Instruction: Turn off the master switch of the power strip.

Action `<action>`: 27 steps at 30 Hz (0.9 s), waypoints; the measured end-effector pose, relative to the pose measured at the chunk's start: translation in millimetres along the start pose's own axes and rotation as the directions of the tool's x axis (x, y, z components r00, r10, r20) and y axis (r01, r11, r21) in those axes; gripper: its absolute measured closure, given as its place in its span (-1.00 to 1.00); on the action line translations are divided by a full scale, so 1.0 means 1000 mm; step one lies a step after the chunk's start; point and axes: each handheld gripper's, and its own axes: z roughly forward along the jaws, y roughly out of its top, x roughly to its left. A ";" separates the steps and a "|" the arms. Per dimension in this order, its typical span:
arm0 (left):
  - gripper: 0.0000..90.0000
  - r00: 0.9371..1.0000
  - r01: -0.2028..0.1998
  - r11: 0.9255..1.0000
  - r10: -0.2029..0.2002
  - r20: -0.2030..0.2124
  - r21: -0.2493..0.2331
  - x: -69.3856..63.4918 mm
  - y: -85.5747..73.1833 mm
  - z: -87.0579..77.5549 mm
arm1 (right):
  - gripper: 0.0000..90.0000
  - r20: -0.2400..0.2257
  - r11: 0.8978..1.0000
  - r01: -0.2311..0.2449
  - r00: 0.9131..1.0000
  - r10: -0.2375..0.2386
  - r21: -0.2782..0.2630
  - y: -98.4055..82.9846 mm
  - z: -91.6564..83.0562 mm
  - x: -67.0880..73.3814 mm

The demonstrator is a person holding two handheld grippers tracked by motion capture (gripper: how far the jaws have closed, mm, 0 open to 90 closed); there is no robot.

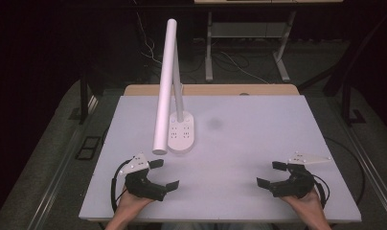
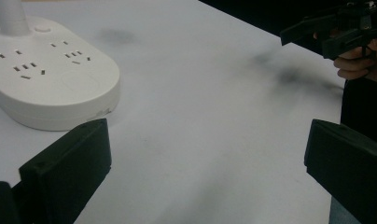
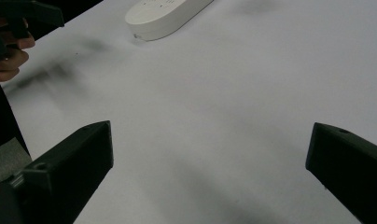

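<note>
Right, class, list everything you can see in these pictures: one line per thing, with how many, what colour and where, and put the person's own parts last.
Desk lamp: one, white, a long tube head slanting over its base, left of the table's middle.
Lamp base: one, white, oval, with socket slots on top, resting on the table.
Table: one, pale grey top with a wooden strip along its far edge.
Desk frame: one, light grey legs, on the floor behind the table.
Cables: several, white and dark, on the floor behind the table.
Left gripper: one, black, jaws open, near left of the table.
Right gripper: one, black, jaws open, near right.
Hands: two, at the near edge, each holding a gripper.
</note>
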 end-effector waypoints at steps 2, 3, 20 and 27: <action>-1.00 1.000 0.000 1.000 0.000 -0.001 -0.003 -0.001 0.000 0.000 | -1.00 -0.001 1.000 0.001 1.000 -0.001 0.000 0.000 0.000 0.000; -1.00 1.000 -0.001 1.000 0.001 -0.002 -0.002 -0.001 0.000 0.000 | -1.00 0.000 1.000 0.002 1.000 -0.002 0.001 0.000 0.000 0.000; -1.00 1.000 0.004 1.000 -0.005 0.028 0.021 -0.002 0.006 -0.002 | -1.00 -0.007 1.000 -0.002 1.000 0.002 0.017 -0.001 0.002 -0.001; -1.00 0.999 -0.002 0.999 0.001 0.039 0.037 -0.003 0.010 -0.002 | -1.00 -0.008 1.000 0.002 1.000 -0.001 0.020 -0.001 0.002 -0.001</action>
